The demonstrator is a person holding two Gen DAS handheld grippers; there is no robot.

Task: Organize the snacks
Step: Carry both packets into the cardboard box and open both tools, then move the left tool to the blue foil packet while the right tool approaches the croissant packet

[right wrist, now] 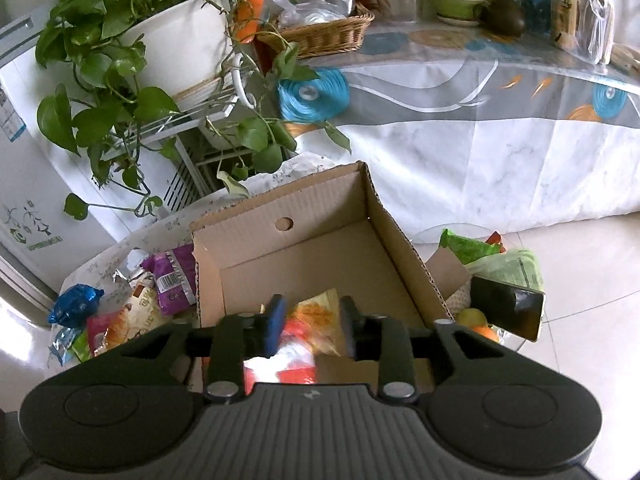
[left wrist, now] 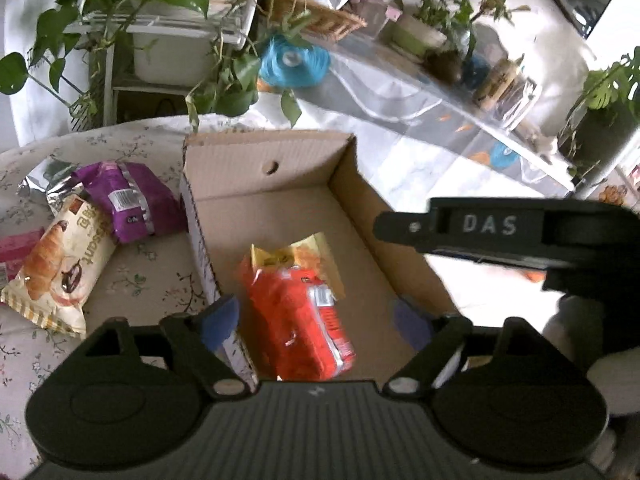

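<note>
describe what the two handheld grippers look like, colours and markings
Both are matte black plastic. The left gripper and right gripper each have a ribbed grey centre plate, round side housings, silver pivot bolts and blue-padded fingers. The right gripper's side reads "DAS" in the left wrist view.

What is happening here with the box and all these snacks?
A person is sorting snacks into a cardboard box. A red packet and a yellow packet already lie inside. The left gripper is wide open above the box, holding nothing. The right gripper hovers over the packets, part open. A croissant bag and a purple packet wait outside.
</note>
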